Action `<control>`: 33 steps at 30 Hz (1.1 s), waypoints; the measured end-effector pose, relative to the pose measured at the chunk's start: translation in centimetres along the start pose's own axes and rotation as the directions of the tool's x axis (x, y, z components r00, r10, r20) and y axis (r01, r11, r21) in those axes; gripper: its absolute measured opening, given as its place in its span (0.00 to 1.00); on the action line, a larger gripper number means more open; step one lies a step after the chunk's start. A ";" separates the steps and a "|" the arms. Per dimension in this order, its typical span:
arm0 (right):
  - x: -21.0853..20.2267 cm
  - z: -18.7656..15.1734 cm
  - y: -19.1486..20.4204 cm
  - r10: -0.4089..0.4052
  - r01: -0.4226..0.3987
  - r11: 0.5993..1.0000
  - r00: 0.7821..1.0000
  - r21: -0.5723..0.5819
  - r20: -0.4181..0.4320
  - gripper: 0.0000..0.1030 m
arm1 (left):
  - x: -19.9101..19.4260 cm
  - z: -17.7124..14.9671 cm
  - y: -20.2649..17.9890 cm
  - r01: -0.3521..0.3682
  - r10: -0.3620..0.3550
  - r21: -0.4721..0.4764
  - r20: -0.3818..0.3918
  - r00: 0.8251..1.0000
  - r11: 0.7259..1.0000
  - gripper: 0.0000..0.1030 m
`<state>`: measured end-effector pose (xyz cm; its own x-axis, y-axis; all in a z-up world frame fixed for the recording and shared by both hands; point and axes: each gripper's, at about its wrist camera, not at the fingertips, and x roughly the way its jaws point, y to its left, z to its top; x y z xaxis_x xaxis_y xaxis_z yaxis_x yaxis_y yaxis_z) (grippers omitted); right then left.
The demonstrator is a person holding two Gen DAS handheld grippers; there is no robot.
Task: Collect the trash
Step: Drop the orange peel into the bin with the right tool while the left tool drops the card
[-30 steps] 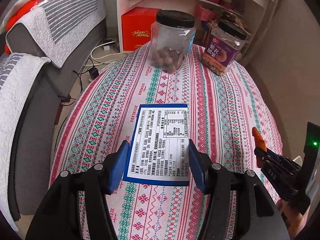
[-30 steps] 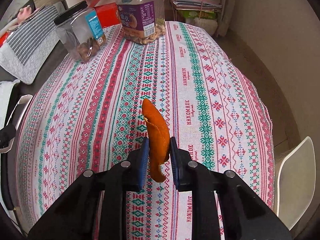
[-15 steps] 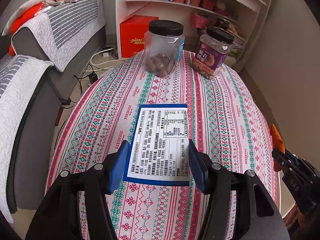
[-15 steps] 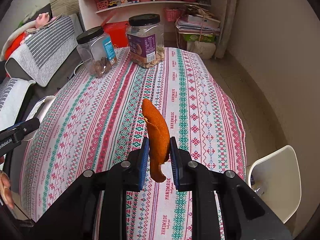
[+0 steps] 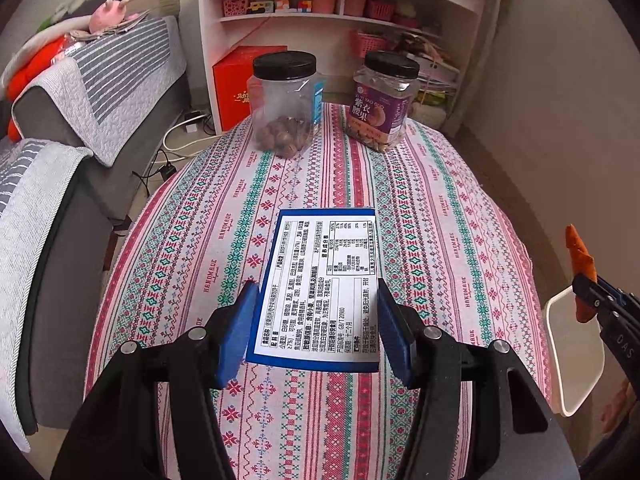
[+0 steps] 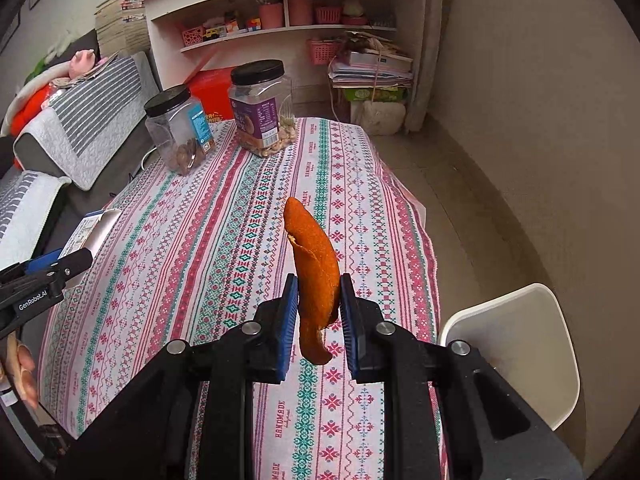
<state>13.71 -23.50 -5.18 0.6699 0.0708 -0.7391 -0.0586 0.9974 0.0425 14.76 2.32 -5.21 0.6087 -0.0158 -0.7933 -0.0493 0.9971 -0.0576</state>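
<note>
My left gripper is shut on a flat blue-and-white snack box, label side up, held above the patterned tablecloth. My right gripper is shut on a curled orange peel that stands upright between the blue pads, above the table's right side. The peel and the right gripper also show at the right edge of the left wrist view. The box and the left gripper's fingers show at the left of the right wrist view.
Two black-lidded plastic jars stand at the table's far end: a clear one with nuts and a purple-labelled one. A white bin stands on the floor right of the table. A grey sofa is left, shelves behind.
Both grippers have risen and drawn back from the table with their loads; the jars look farther away. The right gripper has moved toward the table's right edge, and the white bin is more in view.
</note>
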 end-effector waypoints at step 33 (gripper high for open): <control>-6.2 -4.8 -21.6 -0.334 0.308 0.855 0.943 0.417 -0.010 0.78 | 0.0 -4.4 -20.5 0.283 -0.282 0.245 -0.040 0.959 0.928 0.55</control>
<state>7.23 -45.57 -4.75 0.6434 -0.2664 -0.7176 0.4644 0.8811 0.0893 12.33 -18.45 -6.68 0.5655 -0.2989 -0.7687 0.3200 0.9385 -0.1295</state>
